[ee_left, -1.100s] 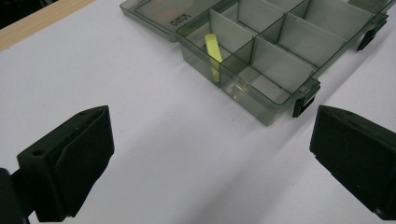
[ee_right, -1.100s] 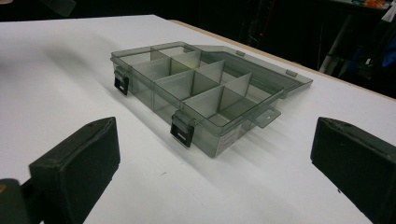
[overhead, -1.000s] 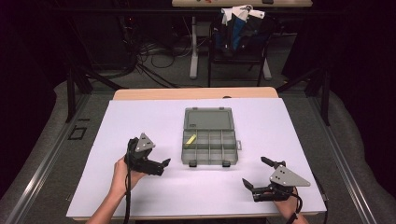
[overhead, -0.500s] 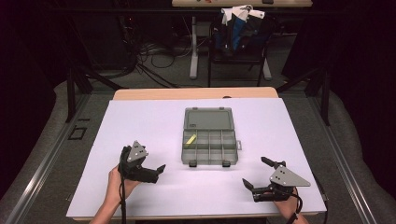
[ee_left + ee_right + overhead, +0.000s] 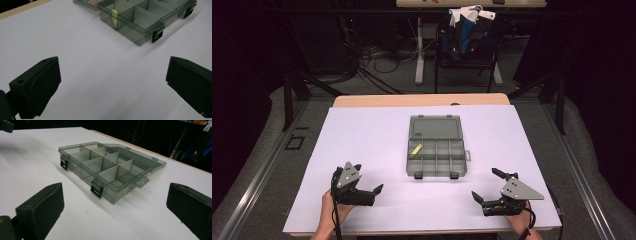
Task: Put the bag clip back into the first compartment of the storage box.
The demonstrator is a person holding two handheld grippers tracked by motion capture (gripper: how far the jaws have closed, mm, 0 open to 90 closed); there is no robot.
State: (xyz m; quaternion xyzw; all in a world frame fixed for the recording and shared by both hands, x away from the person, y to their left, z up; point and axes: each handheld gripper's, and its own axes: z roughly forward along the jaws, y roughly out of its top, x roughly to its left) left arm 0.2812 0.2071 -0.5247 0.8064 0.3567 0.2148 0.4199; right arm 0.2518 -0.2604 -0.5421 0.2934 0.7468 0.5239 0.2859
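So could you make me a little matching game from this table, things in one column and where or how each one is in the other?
Things:
1. yellow piece
2. organizer box lid
3. left gripper
4. right gripper

Descriptions:
A. folded open, lying flat behind the compartments
B. fingers apart, near the table's front right
C. inside the far-left compartment of the organizer box
D. fingers apart, near the table's front left

Pairs: 1-C, 2-A, 3-D, 4-B

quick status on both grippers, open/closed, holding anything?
Left gripper: open, jaws wide apart, holding nothing, over the white tabletop.
Right gripper: open, jaws wide apart, holding nothing, facing the open compartment box.
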